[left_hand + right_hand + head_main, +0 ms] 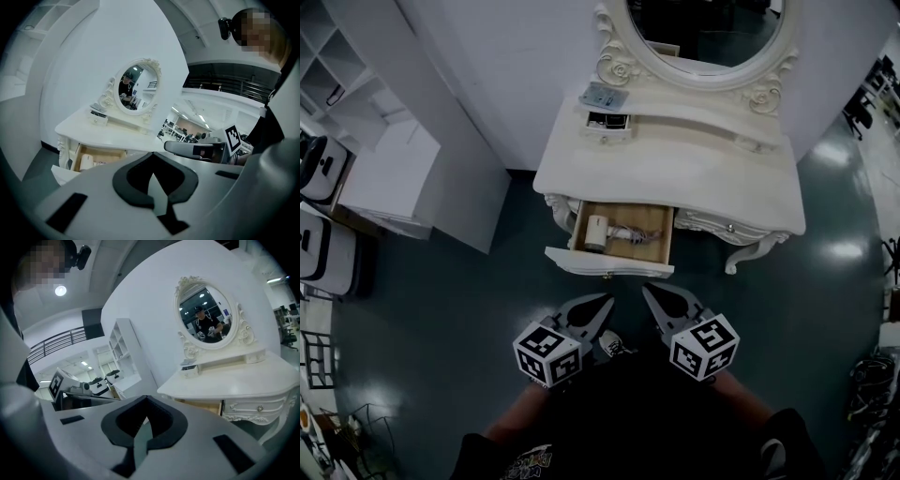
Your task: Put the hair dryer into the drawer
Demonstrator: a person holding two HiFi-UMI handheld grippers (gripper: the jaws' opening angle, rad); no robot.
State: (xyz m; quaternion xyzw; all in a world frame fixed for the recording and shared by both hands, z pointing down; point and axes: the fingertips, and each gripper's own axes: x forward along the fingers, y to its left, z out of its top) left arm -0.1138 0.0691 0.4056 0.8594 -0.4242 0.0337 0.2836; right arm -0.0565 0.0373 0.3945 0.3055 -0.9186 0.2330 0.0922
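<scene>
The cream hair dryer (596, 232) lies with its coiled cord in the open wooden drawer (609, 265) at the left of the white dressing table (675, 173). My left gripper (607, 299) and right gripper (646, 290) hover side by side just in front of the drawer, close to my body, both shut and empty. In the left gripper view the shut left gripper (153, 157) points toward the table, and the hair dryer (87, 161) shows in the drawer (75, 158) at the lower left. The right gripper (147, 399) is shut too, with the drawer's (201, 405) wooden inside showing beyond it.
An oval mirror (712, 28) stands at the back of the table, with a small drawer box (607, 122) on its shelf. A white shelf unit (394, 178) stands to the left. Dark glossy floor (441, 300) surrounds the table. My shoe (614, 345) shows between the grippers.
</scene>
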